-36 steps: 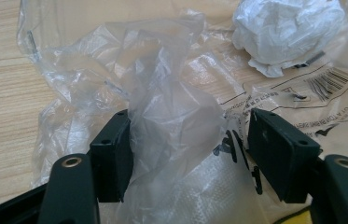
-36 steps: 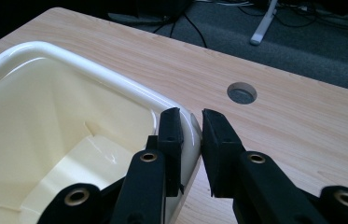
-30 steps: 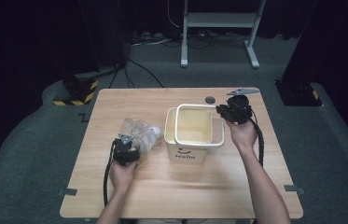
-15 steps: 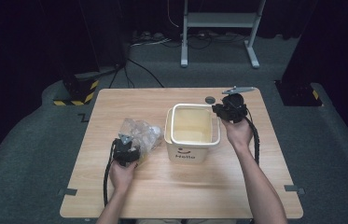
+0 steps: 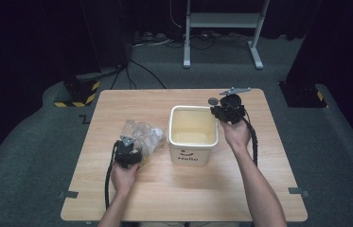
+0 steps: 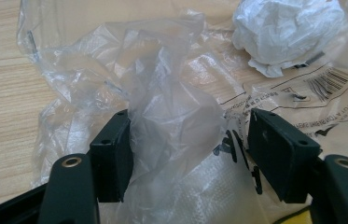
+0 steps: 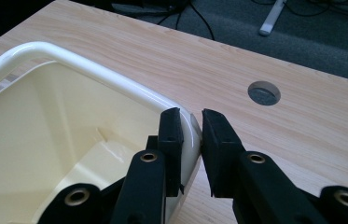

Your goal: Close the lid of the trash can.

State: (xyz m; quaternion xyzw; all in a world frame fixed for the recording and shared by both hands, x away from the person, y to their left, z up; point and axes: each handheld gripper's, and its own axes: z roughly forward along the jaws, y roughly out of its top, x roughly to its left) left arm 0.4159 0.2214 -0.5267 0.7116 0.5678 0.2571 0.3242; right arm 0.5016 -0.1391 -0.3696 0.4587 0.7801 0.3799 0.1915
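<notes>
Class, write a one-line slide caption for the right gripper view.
Right gripper clamps the corner rim of the cream bin, one jaw inside and one outside, on a wooden table.

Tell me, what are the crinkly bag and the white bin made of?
The crinkly bag looks like thin clear plastic film: see-through, wrinkled, shiny folds. The white bin seems hard, glossy plastic, with a smooth rounded rim that catches light, cream-coloured inside. The table looks like pale wood grain, possibly laminate.

A light wooden table (image 5: 179,189) stands on a grey floor (image 5: 32,156). A cream bucket (image 5: 193,142) with "Hello" on its side sits near the middle of the table. Just beside it lies a crumpled clear plastic bag (image 5: 141,135). A small round hole (image 5: 213,100) is near the far edge.
</notes>
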